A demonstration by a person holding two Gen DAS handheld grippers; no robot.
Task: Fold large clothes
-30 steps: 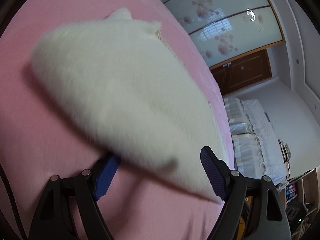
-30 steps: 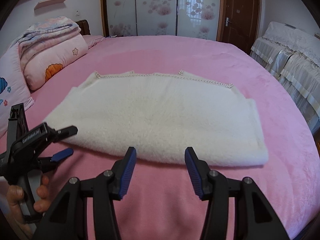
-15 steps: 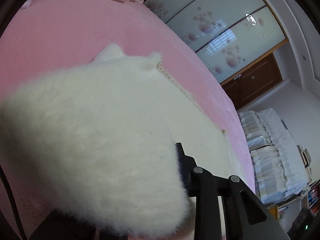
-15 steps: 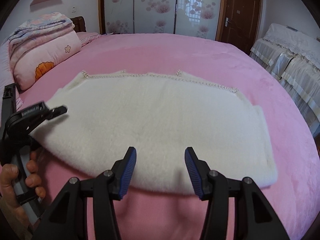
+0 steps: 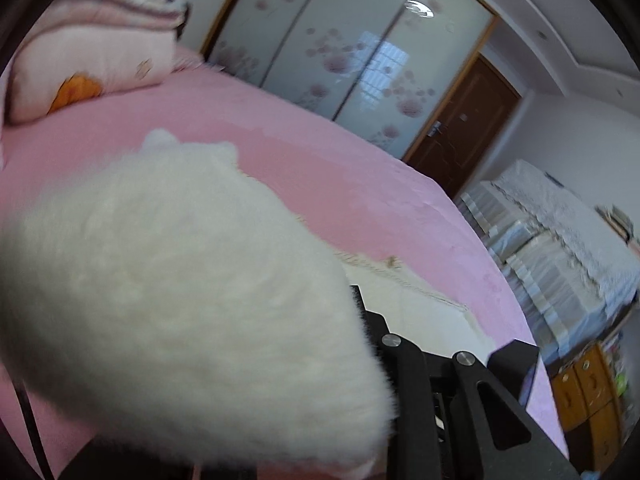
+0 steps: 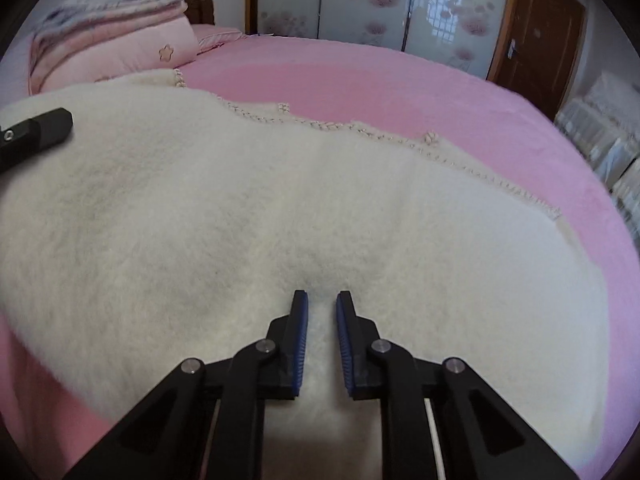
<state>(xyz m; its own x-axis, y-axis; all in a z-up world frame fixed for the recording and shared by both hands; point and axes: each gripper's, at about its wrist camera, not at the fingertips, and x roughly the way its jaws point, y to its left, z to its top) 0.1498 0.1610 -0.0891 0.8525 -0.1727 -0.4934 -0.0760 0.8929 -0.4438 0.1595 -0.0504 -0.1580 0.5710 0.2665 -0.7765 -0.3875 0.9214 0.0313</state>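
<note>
A bedroom with frosted, flower-printed sliding wardrobe doors and a brown wooden door: a wide bed under a pink cover carries the work. The right gripper, its jaws having just been closing, is clamped on a pinch of the white fleece garment at the garment's near hem, by the near edge of the bed; fleece bulges between the blue pads. The left gripper has just been closing as well and is clamped on the garment's left end, which fills that camera's view as a raised, blurred fold. Two grips along the same side suggest the hem is to be carried over toward the beaded far edge for a fold. The garment lies spread across the middle of the bed. Folded quilts and a pillow are stacked at the bed's far left corner. No container is in view.
</note>
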